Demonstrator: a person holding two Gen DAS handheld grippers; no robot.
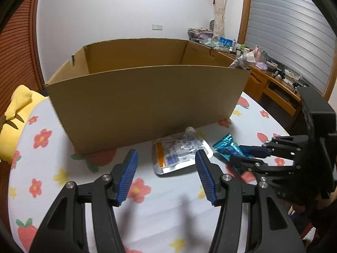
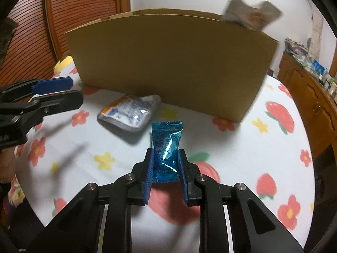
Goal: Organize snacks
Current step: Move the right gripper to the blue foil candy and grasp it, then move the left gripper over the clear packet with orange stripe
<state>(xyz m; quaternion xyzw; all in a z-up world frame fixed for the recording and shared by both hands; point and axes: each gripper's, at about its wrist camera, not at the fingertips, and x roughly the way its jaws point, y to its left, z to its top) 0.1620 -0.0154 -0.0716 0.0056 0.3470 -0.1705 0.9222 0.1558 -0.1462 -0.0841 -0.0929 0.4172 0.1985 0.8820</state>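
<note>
A blue foil snack packet (image 2: 166,149) sits between the pads of my right gripper (image 2: 165,158), which is shut on it just above the flowered tablecloth; the packet also shows in the left wrist view (image 1: 227,147). A clear spouted pouch with orange and blue print (image 1: 180,154) lies flat in front of the open cardboard box (image 1: 147,101). My left gripper (image 1: 166,164) is open and empty, just in front of the pouch. In the right wrist view the pouch (image 2: 130,112) lies left of the packet and the left gripper (image 2: 59,92) is at far left.
A crumpled snack bag (image 2: 250,13) sticks up from the box's right end. A yellow plush (image 1: 14,113) lies at the table's left edge. A cluttered wooden desk (image 1: 269,71) stands to the right, beyond the table.
</note>
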